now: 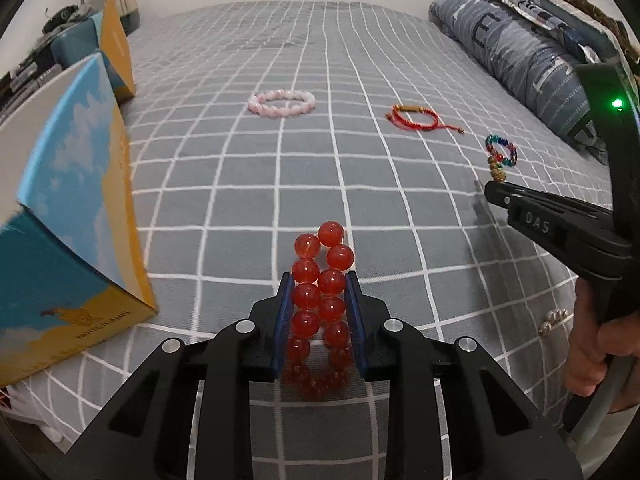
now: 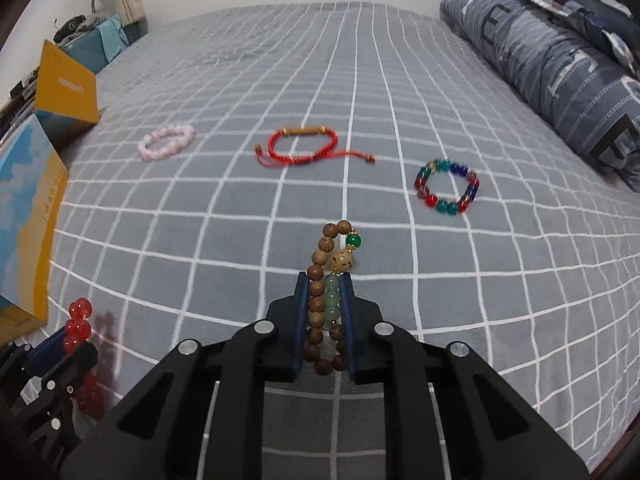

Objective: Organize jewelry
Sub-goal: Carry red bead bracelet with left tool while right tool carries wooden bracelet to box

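My left gripper [image 1: 319, 280] is shut on a red bead bracelet [image 1: 320, 300] and holds it above the grey checked bedspread [image 1: 240, 184]. My right gripper [image 2: 324, 280] is shut on a wooden bead bracelet [image 2: 326, 292] with green beads. A pink bead bracelet [image 1: 281, 103] [image 2: 166, 142], a red cord bracelet [image 1: 416, 117] [image 2: 302, 145] and a multicoloured bead bracelet [image 1: 502, 150] [image 2: 446, 187] lie flat on the bed ahead. The right gripper [image 1: 496, 190] shows at the right of the left wrist view, the left gripper [image 2: 76, 328] at the lower left of the right wrist view.
A blue and yellow box [image 1: 72, 216] [image 2: 28, 216] stands at the left, close to my left gripper. A yellow box [image 1: 116, 48] [image 2: 66, 90] stands behind it. A rolled blue quilt [image 1: 520, 52] [image 2: 552, 60] lies along the right side. A small silver piece [image 1: 552, 320] lies by the hand.
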{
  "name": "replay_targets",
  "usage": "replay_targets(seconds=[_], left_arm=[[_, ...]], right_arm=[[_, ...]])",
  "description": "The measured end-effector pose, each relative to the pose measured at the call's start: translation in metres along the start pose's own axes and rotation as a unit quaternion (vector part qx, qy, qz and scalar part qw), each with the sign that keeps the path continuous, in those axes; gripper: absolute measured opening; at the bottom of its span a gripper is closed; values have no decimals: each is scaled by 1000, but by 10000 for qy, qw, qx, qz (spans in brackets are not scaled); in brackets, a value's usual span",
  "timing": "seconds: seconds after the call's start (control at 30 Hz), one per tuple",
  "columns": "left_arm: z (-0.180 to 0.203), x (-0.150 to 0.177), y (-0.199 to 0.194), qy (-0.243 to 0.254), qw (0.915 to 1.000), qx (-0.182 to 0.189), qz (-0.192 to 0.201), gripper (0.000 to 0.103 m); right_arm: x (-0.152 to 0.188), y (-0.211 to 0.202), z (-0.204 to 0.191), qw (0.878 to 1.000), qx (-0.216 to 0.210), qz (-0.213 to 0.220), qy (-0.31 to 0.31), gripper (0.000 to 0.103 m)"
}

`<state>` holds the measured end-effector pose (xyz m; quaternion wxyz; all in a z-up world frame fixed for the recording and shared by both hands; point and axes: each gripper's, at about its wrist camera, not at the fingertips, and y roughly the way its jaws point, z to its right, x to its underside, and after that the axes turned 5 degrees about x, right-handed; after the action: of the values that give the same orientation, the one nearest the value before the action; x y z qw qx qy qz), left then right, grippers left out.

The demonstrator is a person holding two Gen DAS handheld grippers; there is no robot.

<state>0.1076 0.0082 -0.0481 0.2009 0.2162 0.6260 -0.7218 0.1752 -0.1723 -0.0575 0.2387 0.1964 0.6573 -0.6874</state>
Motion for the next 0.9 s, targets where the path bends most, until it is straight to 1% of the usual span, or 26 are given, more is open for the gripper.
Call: replay_targets(seconds=[0.07, 0.1, 0.13, 0.27, 0.43, 0.57, 0.6, 0.63, 0.67, 0.73, 0.77, 0.83, 0.9], left_arm=[[-3, -5, -7, -9, 10000, -21, 60, 25], [-4, -7, -11, -3, 10000, -29, 96, 11], [-4, -9, -13, 23, 10000, -21, 86, 1], [-6, -23, -33, 103, 9995, -119, 286, 0], [-11, -38, -52, 100, 9990, -143, 419, 0], [-14, -42, -62, 68, 9987, -175, 475, 1], [-16, -41, -59, 22, 9989, -215, 427, 4], [-18, -39, -55, -27, 9990, -233, 373, 4], [-19, -36, -50, -40, 9992, -277, 293, 10], [-19, -29, -41, 9, 9992, -350, 211, 35], [-18, -24, -34, 27, 9990, -402, 179, 40], [-17, -15, -23, 37, 9988, -471, 108, 42], [-18, -8, -10, -42, 9989, -457, -31, 43]], right_arm=[[-4, -7, -2, 10000, 6, 64, -1, 14], [-5, -10, -3, 10000, 9, 88, 2, 14], [-8, -16, -4, 9999, 10, 132, 11, 14], [-15, -30, -9, 9997, -10, 231, 13, 14], [-25, -52, -16, 9993, -47, 383, 13, 14], [-30, -68, -20, 9986, -71, 527, -29, 14], [-29, -71, -20, 9985, -84, 549, -37, 14], [-28, -73, -21, 9984, -86, 560, -45, 14], [-26, -73, -21, 9984, -88, 559, -51, 14], [-22, -72, -22, 9986, -104, 511, -70, 14], [-19, -71, -22, 9987, -108, 483, -74, 14], [-15, -66, -21, 9990, -93, 428, -78, 14], [-12, -63, -21, 9992, -97, 382, -75, 14]])
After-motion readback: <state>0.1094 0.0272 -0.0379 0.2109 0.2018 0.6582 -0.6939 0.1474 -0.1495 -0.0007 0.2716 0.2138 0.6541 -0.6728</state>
